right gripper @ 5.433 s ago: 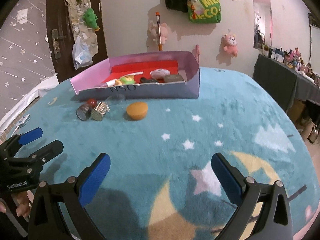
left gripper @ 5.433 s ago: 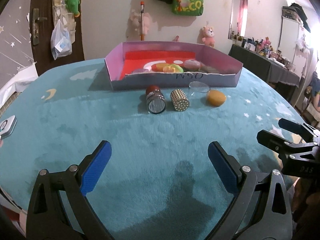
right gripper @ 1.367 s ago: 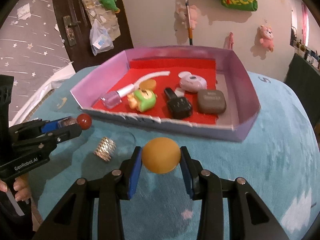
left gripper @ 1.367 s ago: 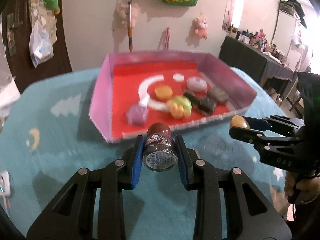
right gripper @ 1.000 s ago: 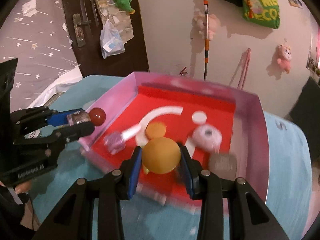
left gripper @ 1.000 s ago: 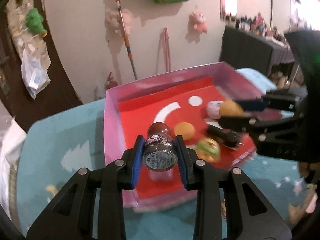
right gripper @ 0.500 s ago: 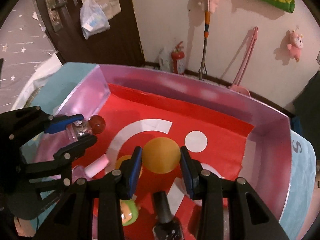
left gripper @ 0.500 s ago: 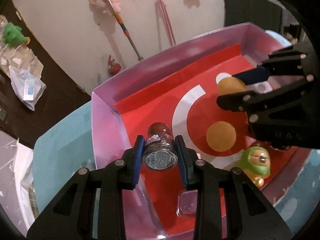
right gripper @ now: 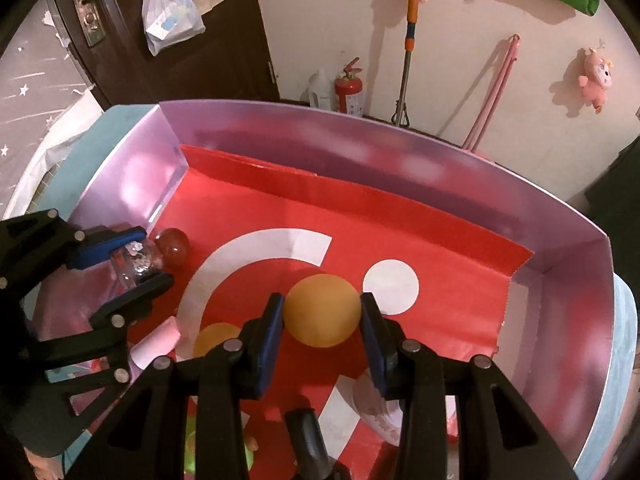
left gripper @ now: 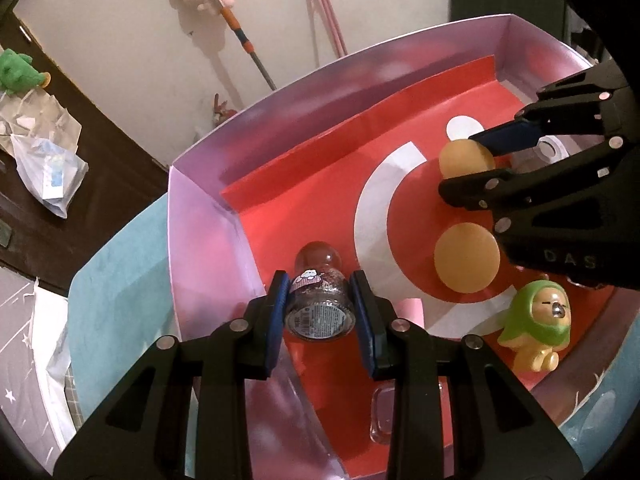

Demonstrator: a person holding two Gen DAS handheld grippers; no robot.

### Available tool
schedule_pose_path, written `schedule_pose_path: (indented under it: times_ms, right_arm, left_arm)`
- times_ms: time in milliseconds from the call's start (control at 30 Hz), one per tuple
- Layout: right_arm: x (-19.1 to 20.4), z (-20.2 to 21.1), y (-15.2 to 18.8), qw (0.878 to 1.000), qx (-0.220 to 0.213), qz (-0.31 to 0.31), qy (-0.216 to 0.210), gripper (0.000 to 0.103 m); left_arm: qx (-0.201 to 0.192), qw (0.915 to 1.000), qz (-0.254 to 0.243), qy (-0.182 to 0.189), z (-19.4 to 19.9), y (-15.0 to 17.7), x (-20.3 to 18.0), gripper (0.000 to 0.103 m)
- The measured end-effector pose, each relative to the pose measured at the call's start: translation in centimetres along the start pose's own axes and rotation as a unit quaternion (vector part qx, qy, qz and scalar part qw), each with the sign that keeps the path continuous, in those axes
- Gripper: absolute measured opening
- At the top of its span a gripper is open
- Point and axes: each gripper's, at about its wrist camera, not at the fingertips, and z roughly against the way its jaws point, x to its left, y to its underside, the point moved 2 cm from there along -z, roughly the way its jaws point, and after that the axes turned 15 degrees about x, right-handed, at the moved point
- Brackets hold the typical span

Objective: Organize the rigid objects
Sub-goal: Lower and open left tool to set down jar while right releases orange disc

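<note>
Teal cloth covers the table (left gripper: 120, 280), on which sits a pink-walled box (left gripper: 200, 216) with a red floor. Clamped in the left gripper (left gripper: 320, 316) is a small glitter bottle (left gripper: 320, 304), pinched across its body with the round red cap pointing away, over the box's corner. It looks light, stiff and slick, probably breakable. To its right, the right gripper (right gripper: 322, 320) pinches a round orange ball (right gripper: 322, 310), seemingly smooth and light, above the red floor. Below lie an orange disc (left gripper: 466, 258), a green-hooded figurine (left gripper: 536, 324) and a pink cylinder (right gripper: 158, 340).
</note>
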Motion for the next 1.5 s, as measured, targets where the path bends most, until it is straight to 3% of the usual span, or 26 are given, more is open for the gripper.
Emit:
schedule_pose_path:
  times_ms: [367,867,1500]
  right_arm:
    - [0.3,-0.2,-0.6,1.0,0.001,-0.001,0.001,0.04]
    - [0.9,-0.4,-0.7,1.0,0.0,0.002,0.009,0.04]
    - [1.5,-0.6,-0.6,1.0,-0.002,0.007,0.015,0.043]
  left_arm:
    - [-0.007,0.9997,-0.024,-0.001,0.4,-0.2,-0.3,0.029]
    - [0.017,0.9985,-0.042,-0.029,-1.1,-0.6,-1.5,0.029]
    - [0.019,0.9991,-0.036,-0.014,-1.1,-0.7,-0.8,0.029]
